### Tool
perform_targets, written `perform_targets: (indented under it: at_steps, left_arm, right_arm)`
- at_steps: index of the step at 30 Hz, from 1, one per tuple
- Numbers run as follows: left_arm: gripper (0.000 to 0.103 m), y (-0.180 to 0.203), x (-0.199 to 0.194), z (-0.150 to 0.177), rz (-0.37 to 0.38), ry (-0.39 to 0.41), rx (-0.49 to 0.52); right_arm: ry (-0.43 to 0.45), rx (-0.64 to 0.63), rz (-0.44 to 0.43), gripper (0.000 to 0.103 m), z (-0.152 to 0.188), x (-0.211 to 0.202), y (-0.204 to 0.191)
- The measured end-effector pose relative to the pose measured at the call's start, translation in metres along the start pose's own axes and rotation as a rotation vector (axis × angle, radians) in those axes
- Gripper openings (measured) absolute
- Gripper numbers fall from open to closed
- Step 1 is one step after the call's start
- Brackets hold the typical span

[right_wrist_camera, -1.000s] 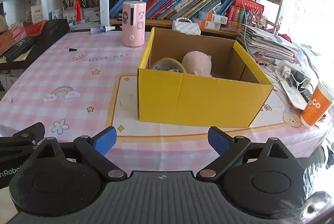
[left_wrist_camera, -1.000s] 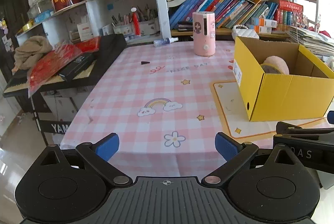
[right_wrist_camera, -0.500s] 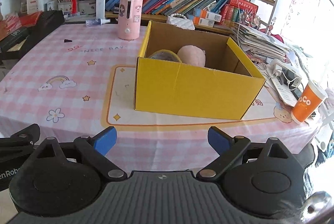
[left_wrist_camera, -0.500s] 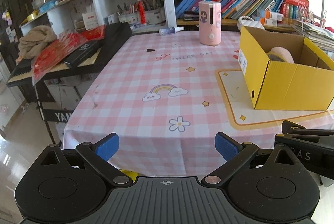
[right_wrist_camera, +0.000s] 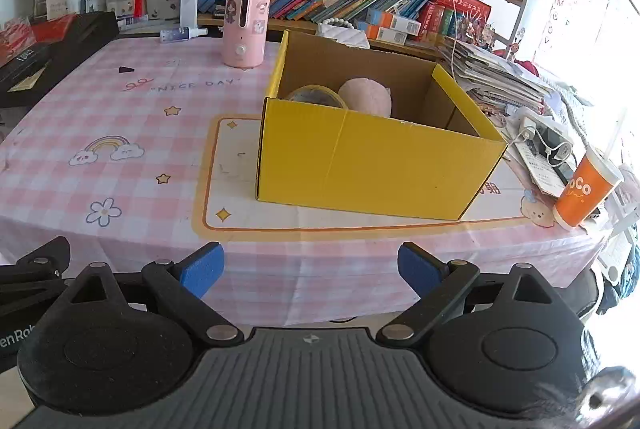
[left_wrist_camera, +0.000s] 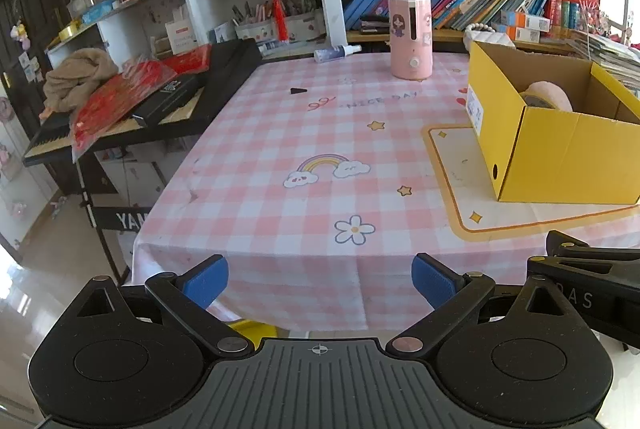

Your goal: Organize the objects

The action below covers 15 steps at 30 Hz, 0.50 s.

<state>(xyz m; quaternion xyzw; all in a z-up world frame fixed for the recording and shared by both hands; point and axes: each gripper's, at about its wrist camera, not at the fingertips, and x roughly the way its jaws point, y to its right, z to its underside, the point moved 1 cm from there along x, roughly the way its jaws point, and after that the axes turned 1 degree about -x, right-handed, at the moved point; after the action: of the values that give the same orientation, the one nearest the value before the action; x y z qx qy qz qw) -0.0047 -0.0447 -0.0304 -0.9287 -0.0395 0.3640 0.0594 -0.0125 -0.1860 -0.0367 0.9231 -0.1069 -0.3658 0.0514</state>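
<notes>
A yellow cardboard box (right_wrist_camera: 372,157) stands open on the pink checked tablecloth (right_wrist_camera: 132,117). Inside it lie a pink plush object (right_wrist_camera: 366,97) and a roll of tape (right_wrist_camera: 316,95). The box also shows at the right of the left wrist view (left_wrist_camera: 560,153), with the plush (left_wrist_camera: 548,97) inside. My left gripper (left_wrist_camera: 320,279) is open and empty, held off the table's near edge. My right gripper (right_wrist_camera: 310,267) is open and empty, in front of the box and off the table's edge. A pink cylindrical device (right_wrist_camera: 246,25) stands upright behind the box.
An orange paper cup (right_wrist_camera: 584,191) stands at the table's right edge beside a power strip (right_wrist_camera: 548,139) and stacked papers (right_wrist_camera: 492,73). A small spray bottle (left_wrist_camera: 336,52) lies at the back. A keyboard with red packaging (left_wrist_camera: 132,105) sits left of the table. Bookshelves line the back.
Both grippers have pulled back from the table and risen a little; the table edge now shows in both views. Both stay open and empty.
</notes>
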Motion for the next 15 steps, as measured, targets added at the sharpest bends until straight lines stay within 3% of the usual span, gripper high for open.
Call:
perform_targets:
  at_steps: [15]
  left_arm:
    - [0.099, -0.0031, 0.0034, -0.0019, -0.002, -0.013, -0.004]
  right_arm:
    - [-0.007, -0.001, -0.002, 0.094, -0.0017, 0.0024, -0.0027]
